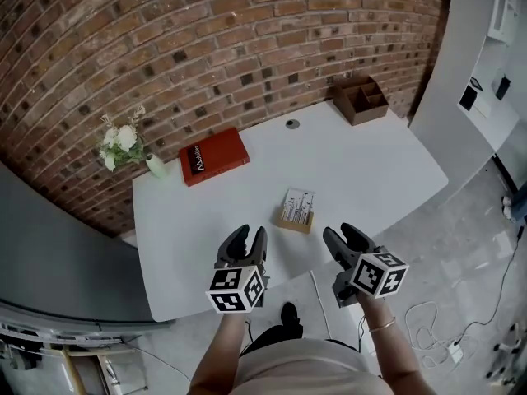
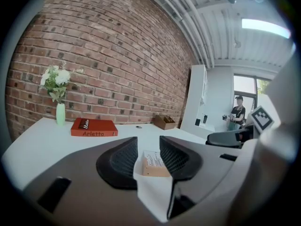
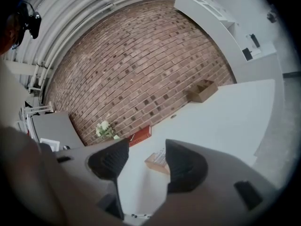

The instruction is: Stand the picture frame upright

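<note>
Frame (image 1: pixel 296 210) lies face up, as far as we can tell, on the white table (image 1: pixel 370 171), near its front edge and just ahead of both grippers. We note the left gripper (image 1: pixel 249 235) and right gripper (image 1: pixel 340 233) over that edge, jaws wide and holding nothing. A red book (image 1: pixel 214 156) and vase (image 1: pixel 155 165) sit far back.

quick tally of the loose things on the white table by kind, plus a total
red book: 1
vase of flowers: 1
picture frame: 1
wooden organiser box: 1
total: 4
</note>
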Motion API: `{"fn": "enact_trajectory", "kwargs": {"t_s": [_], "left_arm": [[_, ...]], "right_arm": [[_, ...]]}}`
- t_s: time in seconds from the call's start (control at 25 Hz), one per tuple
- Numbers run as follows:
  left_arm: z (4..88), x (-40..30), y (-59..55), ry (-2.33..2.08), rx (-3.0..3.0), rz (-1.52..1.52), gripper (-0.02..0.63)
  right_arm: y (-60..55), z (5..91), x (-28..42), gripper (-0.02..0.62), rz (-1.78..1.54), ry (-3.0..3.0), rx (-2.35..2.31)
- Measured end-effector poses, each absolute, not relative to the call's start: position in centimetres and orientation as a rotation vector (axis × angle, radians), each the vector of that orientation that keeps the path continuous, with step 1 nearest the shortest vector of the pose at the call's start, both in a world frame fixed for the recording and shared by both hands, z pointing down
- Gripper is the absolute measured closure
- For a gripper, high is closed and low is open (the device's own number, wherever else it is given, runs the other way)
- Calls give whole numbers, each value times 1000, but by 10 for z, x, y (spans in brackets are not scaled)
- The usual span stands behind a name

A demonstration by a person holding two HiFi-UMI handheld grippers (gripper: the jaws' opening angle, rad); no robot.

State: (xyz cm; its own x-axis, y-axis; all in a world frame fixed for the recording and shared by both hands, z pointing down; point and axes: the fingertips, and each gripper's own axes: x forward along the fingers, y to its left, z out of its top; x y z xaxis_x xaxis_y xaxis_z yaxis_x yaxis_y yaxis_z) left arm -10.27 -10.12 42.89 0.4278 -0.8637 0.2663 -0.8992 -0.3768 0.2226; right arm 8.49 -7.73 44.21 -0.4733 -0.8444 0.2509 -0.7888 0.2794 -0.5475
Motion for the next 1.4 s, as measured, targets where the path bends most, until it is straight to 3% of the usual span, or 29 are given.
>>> {"fn": "enact_trajectory", "kwargs": {"t_s": [1.4], "left_arm": [[469, -95, -214, -1577, 2216, 266, 488]], "right_arm": [[-211, 523, 78, 368, -1505, 2354, -1262]]}}
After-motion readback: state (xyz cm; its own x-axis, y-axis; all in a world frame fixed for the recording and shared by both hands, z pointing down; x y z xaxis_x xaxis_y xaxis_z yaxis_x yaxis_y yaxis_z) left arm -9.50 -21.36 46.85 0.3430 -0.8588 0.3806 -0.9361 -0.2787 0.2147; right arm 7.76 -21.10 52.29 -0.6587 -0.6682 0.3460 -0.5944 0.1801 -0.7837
